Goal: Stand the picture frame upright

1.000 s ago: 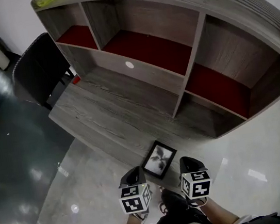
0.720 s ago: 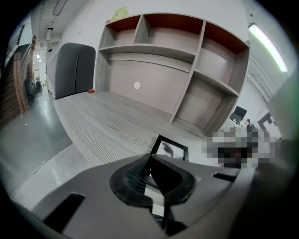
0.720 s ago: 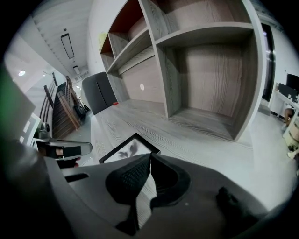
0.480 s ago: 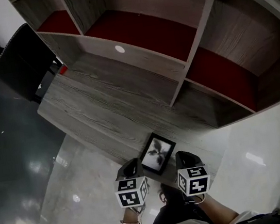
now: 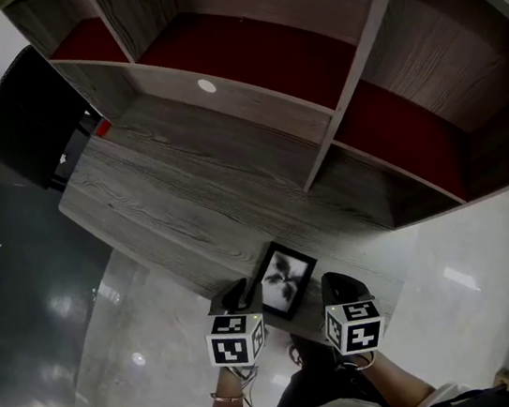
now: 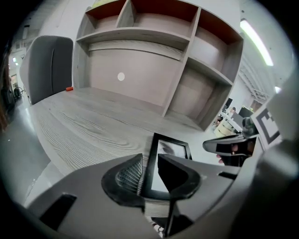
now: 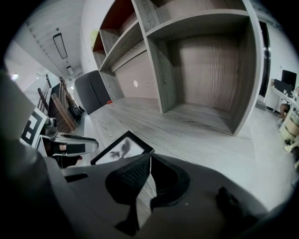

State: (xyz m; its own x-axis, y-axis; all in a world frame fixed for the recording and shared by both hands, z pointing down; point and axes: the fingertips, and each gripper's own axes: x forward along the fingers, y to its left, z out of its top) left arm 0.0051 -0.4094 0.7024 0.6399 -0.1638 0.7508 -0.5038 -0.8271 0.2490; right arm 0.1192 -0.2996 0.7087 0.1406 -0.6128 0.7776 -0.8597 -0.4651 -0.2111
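Observation:
The black picture frame (image 5: 285,279) with a grey leaf print lies flat near the front edge of the grey wooden desk (image 5: 170,210). My left gripper (image 5: 238,293) sits at the frame's near left side. Its jaws are opening, and in the left gripper view (image 6: 149,173) the frame's left edge (image 6: 153,158) shows in the gap with no pad pressing on it. My right gripper (image 5: 336,282) hovers just right of the frame, apart from it. The right gripper view shows that gripper (image 7: 148,163) shut and empty, with the frame (image 7: 120,149) to its left.
A wooden shelf unit (image 5: 241,53) with red-lined compartments rises at the back of the desk. A black chair (image 5: 21,128) stands at the desk's left end, by a small red object (image 5: 103,127). Glossy floor (image 5: 117,361) lies below the desk's front edge.
The head camera has come nearer the desk. The left gripper has moved up to the frame's left side and its jaws have parted. The right gripper stays shut beside the frame.

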